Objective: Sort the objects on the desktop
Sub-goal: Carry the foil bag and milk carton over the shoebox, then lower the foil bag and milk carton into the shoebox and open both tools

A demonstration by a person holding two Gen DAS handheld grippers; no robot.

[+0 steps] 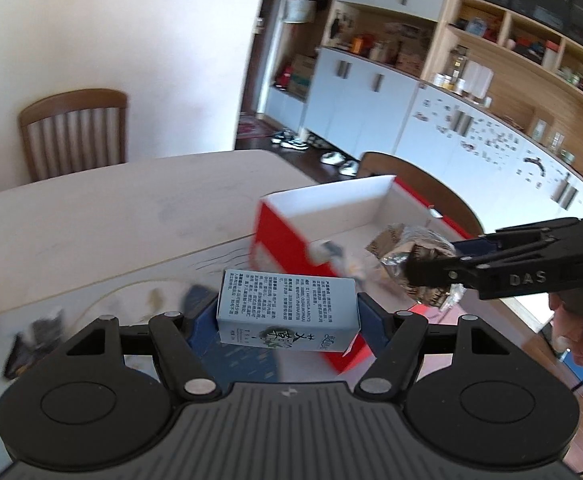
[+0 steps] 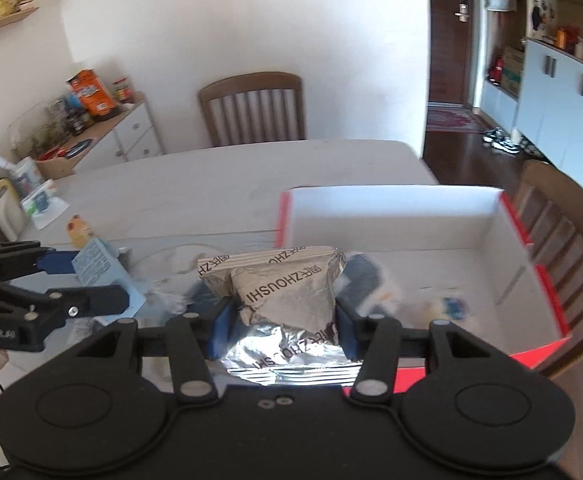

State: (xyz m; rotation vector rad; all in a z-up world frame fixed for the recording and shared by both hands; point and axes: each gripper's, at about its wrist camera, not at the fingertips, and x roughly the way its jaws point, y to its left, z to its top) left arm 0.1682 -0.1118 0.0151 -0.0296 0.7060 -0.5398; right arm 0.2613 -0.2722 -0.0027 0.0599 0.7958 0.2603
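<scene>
Red box (image 2: pixel 411 216) open-topped, interior mostly free; 2 small items (image 2: pixel 447 306) inside; chair (image 2: pixel 563 232) just behind its far wall.

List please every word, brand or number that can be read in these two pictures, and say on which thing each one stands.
"DAS": on the side of the right tongs.
"ZHOUSHI": repeated on the silver foil packet that the right tongs hold.
Light blue carton in the left tongs: columns of small Chinese print and large characters, too small or blurred to read.
Lettering on the left tongs' side, seen from the right wrist: cut off, unreadable.
</scene>
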